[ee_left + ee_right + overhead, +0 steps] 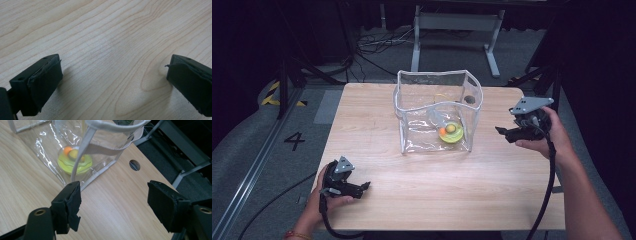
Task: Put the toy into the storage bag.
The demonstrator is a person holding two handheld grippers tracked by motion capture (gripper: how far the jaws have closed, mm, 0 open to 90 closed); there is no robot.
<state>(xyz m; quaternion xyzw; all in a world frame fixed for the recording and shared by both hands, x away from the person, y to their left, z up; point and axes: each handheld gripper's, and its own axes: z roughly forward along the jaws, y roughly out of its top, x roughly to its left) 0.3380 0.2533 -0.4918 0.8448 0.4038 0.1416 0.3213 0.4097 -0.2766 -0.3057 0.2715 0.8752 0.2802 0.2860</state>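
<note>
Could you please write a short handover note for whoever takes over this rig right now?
Left gripper: open, holding nothing, low over the near left part of the table.
Right gripper: open, holding nothing, just right of the clear bag, not touching it.
The bag stands open at mid-table, with a yellow-green dish inside, carrying small orange and olive pieces.
Done: the dish lies in the bag.
Left: probably gripping the bag; nothing is held yet.

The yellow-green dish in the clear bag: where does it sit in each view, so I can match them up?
High view: the dish lies centre frame, inside the clear bag, near its front right corner.
Left gripper view: not in it; bare table.
Right gripper view: upper left, behind the bag's white-edged wall.
Shared landmark: the round hole in the table.
</note>
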